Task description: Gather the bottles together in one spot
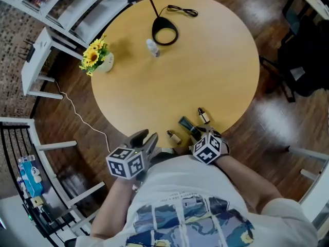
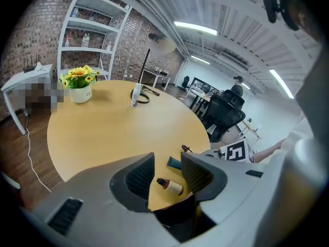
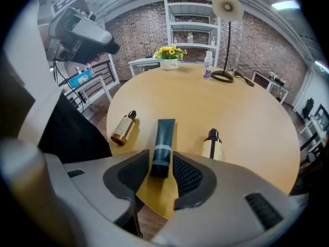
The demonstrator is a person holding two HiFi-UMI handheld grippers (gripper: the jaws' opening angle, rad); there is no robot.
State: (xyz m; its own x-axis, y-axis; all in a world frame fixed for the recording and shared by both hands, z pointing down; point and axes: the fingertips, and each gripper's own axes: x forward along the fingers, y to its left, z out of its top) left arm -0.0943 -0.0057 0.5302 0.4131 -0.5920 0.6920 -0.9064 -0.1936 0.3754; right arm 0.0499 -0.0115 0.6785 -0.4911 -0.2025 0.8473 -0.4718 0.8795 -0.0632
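Note:
Three bottles lie near the round table's (image 1: 216, 60) front edge: a small amber bottle (image 1: 175, 137) (image 3: 122, 127), a dark teal tube (image 1: 188, 125) (image 3: 164, 135), and a dark-capped bottle with a cream label (image 1: 204, 116) (image 3: 212, 147). A white bottle (image 1: 152, 48) (image 3: 207, 66) stands far off by the lamp base. My right gripper (image 1: 201, 134) (image 3: 161, 157) is open, and the tube's cap end lies on the table between its jaws. My left gripper (image 1: 146, 138) (image 2: 167, 161) hangs open and empty off the table's edge, pointing at the amber bottle (image 2: 170, 187).
A black desk lamp (image 1: 164, 32) with its cable and a pot of yellow flowers (image 1: 97, 58) stand at the table's far side. White shelves (image 1: 61, 4) are at the back left. A black office chair (image 2: 223, 115) stands beyond the table's right side.

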